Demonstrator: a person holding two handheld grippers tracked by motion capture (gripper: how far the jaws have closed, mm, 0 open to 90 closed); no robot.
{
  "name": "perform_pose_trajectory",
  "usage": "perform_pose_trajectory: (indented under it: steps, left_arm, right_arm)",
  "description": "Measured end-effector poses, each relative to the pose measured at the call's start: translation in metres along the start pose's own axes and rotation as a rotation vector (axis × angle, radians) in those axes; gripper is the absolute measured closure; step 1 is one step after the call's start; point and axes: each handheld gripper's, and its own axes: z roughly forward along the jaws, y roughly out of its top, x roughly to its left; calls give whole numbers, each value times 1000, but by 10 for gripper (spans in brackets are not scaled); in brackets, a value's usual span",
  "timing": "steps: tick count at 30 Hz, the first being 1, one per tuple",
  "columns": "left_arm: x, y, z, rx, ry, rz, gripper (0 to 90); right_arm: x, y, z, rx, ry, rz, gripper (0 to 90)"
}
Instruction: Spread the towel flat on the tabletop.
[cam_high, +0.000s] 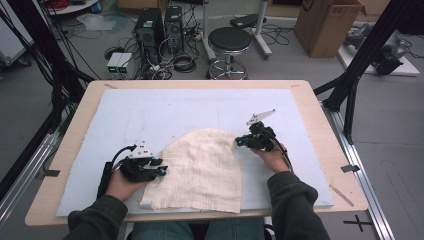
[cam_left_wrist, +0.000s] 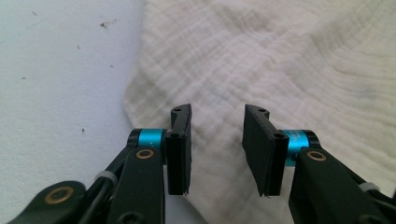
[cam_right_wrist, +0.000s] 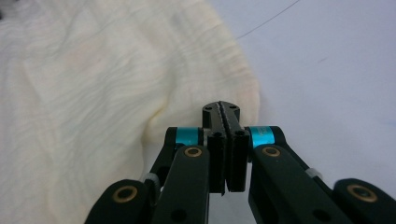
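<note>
Cloth (cam_high: 205, 170), cream and crinkled, lies in the lower middle of the high view on the pale blue mat (cam_high: 150, 115) that covers the wooden counter (cam_high: 75, 130). Its near edge runs along the mat's front edge, and its far side rises in a rounded hump toward the middle of the frame.

Left claw (cam_high: 161, 171) sits at the cloth's left edge, low in the frame, held in the person's left hand (cam_high: 122, 184). In the left gripper view this claw (cam_left_wrist: 217, 140) stands partly open, with the two black jaws apart and pointing over the cloth (cam_left_wrist: 261, 70), whose rounded border curves past the left jaw onto the bare mat (cam_left_wrist: 60, 84). Nothing is pinched between the jaws; the fabric lies below the gap.

Right claw (cam_high: 238, 141) is at the cloth's upper right edge, right of centre in the high view, with the right hand (cam_high: 272, 159) behind it. In the right gripper view this claw (cam_right_wrist: 226, 114) has its jaws pressed together, just at the border of the cloth (cam_right_wrist: 93, 93), which spreads over the left half of that frame. Whether fabric is caught between them I cannot tell, since the tips hide the edge. Bare mat (cam_right_wrist: 327, 70) takes up the right half.
</note>
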Motion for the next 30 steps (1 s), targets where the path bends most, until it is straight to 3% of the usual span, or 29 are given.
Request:
perform_pose_trajectory:
  steps: [2,3,4,7,9,12,16,17,19,21,22,24,26,28,30]
  left_arm:
    - [0,0,0,0,4,1,625]
    - [0,0,0,-4,6,-2,625]
    - [0,0,0,-9,8,0,625]
    - [0,0,-1,-14,14,-7,620]
    - [1,1,-2,-25,23,-13,609]
    - [8,4,-5,-62,48,-57,581]
    - [20,13,-4,-62,84,-100,544]
    - [23,16,-2,-71,84,-109,522]
    - [28,20,6,-76,61,-147,466]
    - [28,25,16,-11,72,-131,434]
    - [27,26,19,-12,67,-129,447]
    - [22,29,20,-24,54,-106,671]
    - [12,32,18,-25,62,-74,845]
    - [1,38,14,-35,57,-48,861]
    - [-14,42,10,-44,26,-13,861]
  right_arm:
    - [-5,9,-7,-3,-11,19,895]
    - [-6,11,-8,3,8,31,854]
    - [-7,12,-6,4,21,33,746]
    - [-6,10,5,50,2,56,601]
    - [-4,7,11,51,-7,56,583]
    - [-1,7,16,77,-18,42,583]
    - [16,9,13,50,70,16,553]
    - [23,8,12,36,103,-8,551]
    - [40,3,9,30,118,-63,554]
    - [53,-3,6,17,161,-87,556]
    - [58,-6,6,29,166,-110,556]
    - [67,-13,4,52,174,-134,572]
    - [71,-20,6,81,147,-172,636]
    - [70,-27,5,85,145,-164,687]
    - [69,-30,2,86,136,-161,744]
